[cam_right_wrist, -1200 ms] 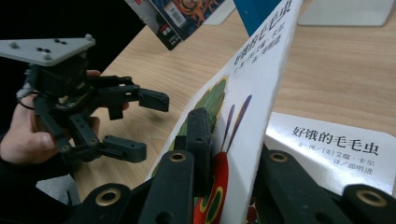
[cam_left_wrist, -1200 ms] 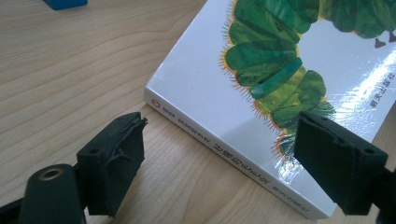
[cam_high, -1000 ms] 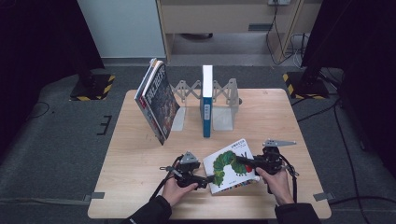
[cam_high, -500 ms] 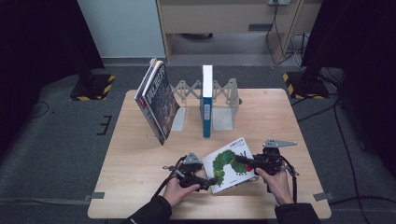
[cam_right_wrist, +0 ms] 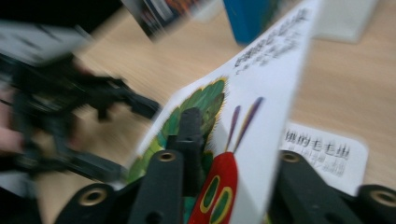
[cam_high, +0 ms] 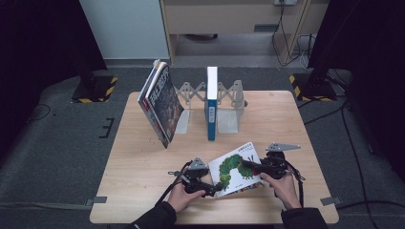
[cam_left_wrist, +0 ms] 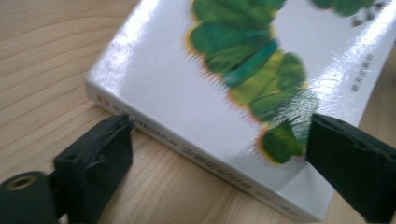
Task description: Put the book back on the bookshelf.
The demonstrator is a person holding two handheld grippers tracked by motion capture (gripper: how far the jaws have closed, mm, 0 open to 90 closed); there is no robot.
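Caterpillar book (cam_high: 234,168) lies between both tongs, cover lifted

Table evenly lit, surroundings dark; book cover (cam_left_wrist: 187,93) glare; right gripper view motion-blurred.
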